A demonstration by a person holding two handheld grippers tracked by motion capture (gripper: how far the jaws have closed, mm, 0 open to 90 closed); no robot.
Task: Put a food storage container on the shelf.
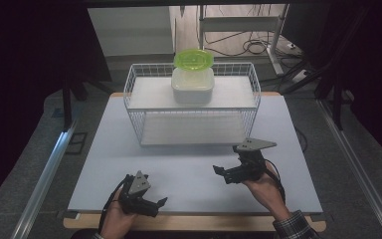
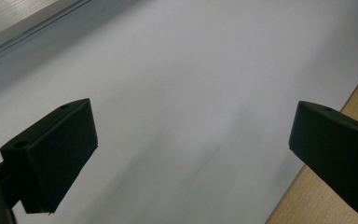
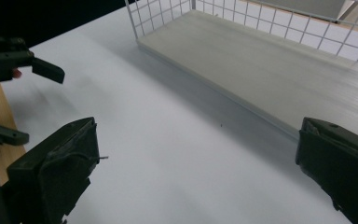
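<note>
From the high view, a white wire basket rack (image 1: 191,104) with two pale shelf boards stands at the far middle of the pale blue-grey table mat (image 1: 194,169). On its upper board sits a white square plastic container (image 1: 193,85), and a round translucent green lid (image 1: 194,59) rests on the container's far rim, tilted toward the back of the rack. The two gripper views do not reach that upper level. The right gripper view takes in the rack's lower board (image 3: 261,65) and a stretch of white wire grid, which the left gripper view lacks. The left gripper view looks along the mat (image 2: 177,93) to a wooden table edge (image 2: 317,186) at its lower right.

The left gripper (image 1: 155,203) is held low near the front edge of the mat, its jaws spread wide with nothing between them. The right gripper (image 1: 224,175) hovers over the mat ahead of the person's right hand (image 1: 264,186), jaws likewise parted and empty. The rack lies just beyond the right gripper and farther ahead of the left one. The container and lid sit well apart from both grippers, up and beyond them. In the right gripper view the left gripper (image 3: 23,98) appears at the left side, jaws apart.
</note>
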